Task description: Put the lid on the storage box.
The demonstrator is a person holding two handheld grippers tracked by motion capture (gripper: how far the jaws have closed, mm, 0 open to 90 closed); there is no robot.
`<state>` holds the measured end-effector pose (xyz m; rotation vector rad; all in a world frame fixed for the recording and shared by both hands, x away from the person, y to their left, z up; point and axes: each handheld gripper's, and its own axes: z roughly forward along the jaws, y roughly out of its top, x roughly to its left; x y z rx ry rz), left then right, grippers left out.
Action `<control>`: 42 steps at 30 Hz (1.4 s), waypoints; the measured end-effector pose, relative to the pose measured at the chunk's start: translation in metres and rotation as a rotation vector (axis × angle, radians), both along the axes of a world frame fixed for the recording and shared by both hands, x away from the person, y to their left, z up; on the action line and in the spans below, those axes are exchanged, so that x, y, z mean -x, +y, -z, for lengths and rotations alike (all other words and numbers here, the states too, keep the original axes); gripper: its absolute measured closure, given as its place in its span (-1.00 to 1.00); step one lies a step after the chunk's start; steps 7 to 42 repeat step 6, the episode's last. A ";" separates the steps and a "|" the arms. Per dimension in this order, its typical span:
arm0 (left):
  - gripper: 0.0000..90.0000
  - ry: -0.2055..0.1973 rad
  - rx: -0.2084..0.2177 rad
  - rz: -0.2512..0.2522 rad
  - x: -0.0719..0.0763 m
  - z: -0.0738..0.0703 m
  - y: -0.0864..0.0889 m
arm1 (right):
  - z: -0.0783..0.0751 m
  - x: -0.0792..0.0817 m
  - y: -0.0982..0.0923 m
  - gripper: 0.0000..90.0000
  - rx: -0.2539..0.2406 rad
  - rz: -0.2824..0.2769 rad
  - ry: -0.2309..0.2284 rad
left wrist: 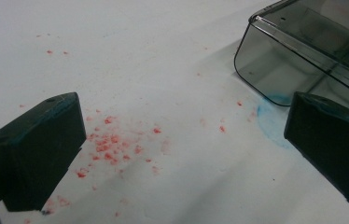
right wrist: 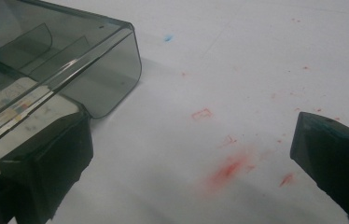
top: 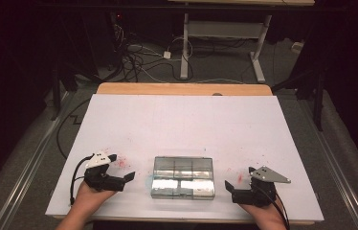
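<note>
Two claws rest at the near edge of the counter (top: 134,115), one either side of a clear compartment box (top: 183,177); left claw (top: 122,168) in the person's left hand (top: 87,194), jaws spread wide, nothing between them, pointing right toward the box but apart from it; in the left gripper view the two black jaws stand far apart over bare white sheet with a patch of red specks (left wrist: 112,144) between them, and a blue smudge (left wrist: 268,119) by the box's rounded corner, the right-hand jaw just in front of that corner, touching or not I cannot tell; right claw (top: 237,188) in the right hand (top: 265,215), jaws also wide open and empty, aimed left at the box; in the right gripper view its left jaw sits close against the box's side, contact unclear, with a red smear (right wrist: 226,170) on the sheet between the jaws; box lies flat, lid closed, centred near the front of the counter between both claws, dividers visible inside, some pale contents too blurred to name; beyond it the white sheet runs back to a wooden strip (top: 184,89); past that, floor with cables (top: 139,60) and a white desk frame (top: 225,38)
</note>
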<state>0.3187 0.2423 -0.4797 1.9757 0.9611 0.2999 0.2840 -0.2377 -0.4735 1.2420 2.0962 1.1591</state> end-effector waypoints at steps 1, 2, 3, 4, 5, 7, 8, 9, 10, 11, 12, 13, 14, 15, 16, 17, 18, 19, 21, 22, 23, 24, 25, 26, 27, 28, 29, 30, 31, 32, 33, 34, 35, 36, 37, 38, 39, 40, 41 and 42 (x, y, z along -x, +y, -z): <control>-1.00 0.001 -0.002 0.001 0.000 0.000 -0.001 | 0.000 0.000 0.000 -1.00 0.000 0.000 -0.001; -1.00 0.003 -0.006 0.004 0.000 0.001 -0.001 | 0.000 0.000 0.000 -1.00 -0.001 0.000 0.000; -1.00 0.004 -0.013 0.006 0.000 0.001 -0.001 | -0.001 0.000 0.000 -1.00 -0.001 0.003 -0.002; -1.00 0.005 -0.019 0.007 0.000 0.001 -0.002 | -0.001 0.000 -0.001 -1.00 -0.001 0.005 -0.003; -1.00 0.007 -0.021 0.006 0.000 0.001 -0.002 | -0.001 0.000 -0.001 -1.00 -0.002 0.005 -0.005; -1.00 0.008 -0.023 0.003 0.000 0.001 -0.002 | -0.001 0.000 -0.001 -1.00 -0.002 0.006 -0.006; -1.00 0.008 -0.023 0.003 0.000 0.001 -0.002 | -0.001 0.000 -0.001 -1.00 -0.002 0.006 -0.006; -1.00 0.008 -0.023 0.003 0.000 0.001 -0.002 | -0.001 0.000 -0.001 -1.00 -0.002 0.006 -0.006; -1.00 0.008 -0.023 0.003 0.000 0.001 -0.002 | -0.001 0.000 -0.001 -1.00 -0.002 0.006 -0.006; -1.00 0.008 -0.023 0.003 0.000 0.001 -0.002 | -0.001 0.000 -0.001 -1.00 -0.002 0.006 -0.006; -1.00 0.008 -0.023 0.003 0.000 0.001 -0.002 | -0.001 0.000 -0.001 -1.00 -0.002 0.006 -0.006; -1.00 0.008 -0.023 0.003 0.000 0.001 -0.002 | -0.001 0.000 -0.001 -1.00 -0.002 0.006 -0.006; -1.00 0.008 -0.023 0.003 0.000 0.001 -0.002 | -0.001 0.000 -0.001 -1.00 -0.002 0.006 -0.006; -1.00 0.008 -0.023 0.003 0.000 0.001 -0.002 | -0.001 0.000 -0.001 -1.00 -0.002 0.006 -0.006; -1.00 0.008 -0.023 0.003 0.000 0.001 -0.002 | -0.001 0.000 -0.001 -1.00 -0.002 0.006 -0.006; -1.00 0.008 -0.023 0.003 0.000 0.001 -0.002 | -0.001 0.000 -0.001 -1.00 -0.002 0.006 -0.006; -1.00 0.008 -0.023 0.003 0.000 0.001 -0.002 | -0.001 0.000 -0.001 -1.00 -0.002 0.006 -0.006; -1.00 0.008 -0.023 0.003 0.000 0.001 -0.002 | -0.001 0.000 -0.001 -1.00 -0.002 0.006 -0.006; -1.00 0.008 -0.023 0.003 0.000 0.001 -0.002 | -0.001 0.000 -0.001 -1.00 -0.002 0.006 -0.006; -1.00 0.008 -0.023 0.003 0.000 0.001 -0.002 | -0.001 0.000 -0.001 -1.00 -0.002 0.006 -0.006; -1.00 0.008 -0.023 0.003 0.000 0.001 -0.002 | -0.001 0.000 -0.001 -1.00 -0.002 0.006 -0.006; -1.00 0.008 -0.023 0.003 0.000 0.001 -0.002 | -0.001 0.000 -0.001 -1.00 -0.002 0.006 -0.006; -1.00 0.008 -0.023 0.003 0.000 0.001 -0.002 | -0.001 0.000 -0.001 -1.00 -0.002 0.006 -0.006; -1.00 0.008 -0.023 0.003 0.000 0.001 -0.002 | -0.001 0.000 -0.001 -1.00 -0.002 0.006 -0.006; -1.00 0.008 -0.023 0.003 0.000 0.001 -0.002 | -0.001 0.000 -0.001 -1.00 -0.002 0.006 -0.006; -1.00 0.008 -0.023 0.003 0.000 0.001 -0.002 | -0.001 0.000 -0.001 -1.00 -0.002 0.006 -0.006; -1.00 0.008 -0.023 0.003 0.000 0.001 -0.002 | -0.001 0.000 -0.001 -1.00 -0.002 0.006 -0.006; -1.00 0.008 -0.023 0.003 0.000 0.001 -0.002 | -0.001 0.000 -0.001 -1.00 -0.002 0.006 -0.006; -1.00 0.008 -0.023 0.003 0.000 0.001 -0.002 | -0.001 0.000 -0.001 -1.00 -0.002 0.006 -0.006; -1.00 0.008 -0.023 0.003 0.000 0.001 -0.002 | -0.001 0.000 -0.001 -1.00 -0.002 0.006 -0.006; -1.00 0.008 -0.023 0.003 0.000 0.001 -0.002 | -0.001 0.000 -0.001 -1.00 -0.002 0.006 -0.006; -1.00 0.008 -0.023 0.003 0.000 0.001 -0.002 | -0.001 0.000 -0.001 -1.00 -0.002 0.006 -0.006; -1.00 0.008 -0.023 0.003 0.000 0.001 -0.002 | -0.001 0.000 -0.001 -1.00 -0.002 0.006 -0.006; -1.00 0.008 -0.023 0.003 0.000 0.001 -0.002 | -0.001 0.000 -0.001 -1.00 -0.002 0.006 -0.006; -1.00 0.008 -0.023 0.003 0.000 0.001 -0.002 | -0.001 0.000 -0.001 -1.00 -0.002 0.006 -0.006; -1.00 0.008 -0.023 0.003 0.000 0.001 -0.002 | -0.001 0.000 -0.001 -1.00 -0.002 0.006 -0.006; -1.00 0.008 -0.023 0.003 0.000 0.001 -0.002 | -0.001 0.000 -0.001 -1.00 -0.002 0.006 -0.006; -1.00 0.008 -0.023 0.003 0.000 0.001 -0.002 | -0.001 0.000 -0.001 -1.00 -0.002 0.006 -0.006; -1.00 0.008 -0.023 0.003 0.000 0.001 -0.002 | -0.001 0.000 -0.001 -1.00 -0.002 0.006 -0.006; -1.00 0.008 -0.023 0.003 0.000 0.001 -0.002 | -0.001 0.000 -0.001 -1.00 -0.002 0.006 -0.006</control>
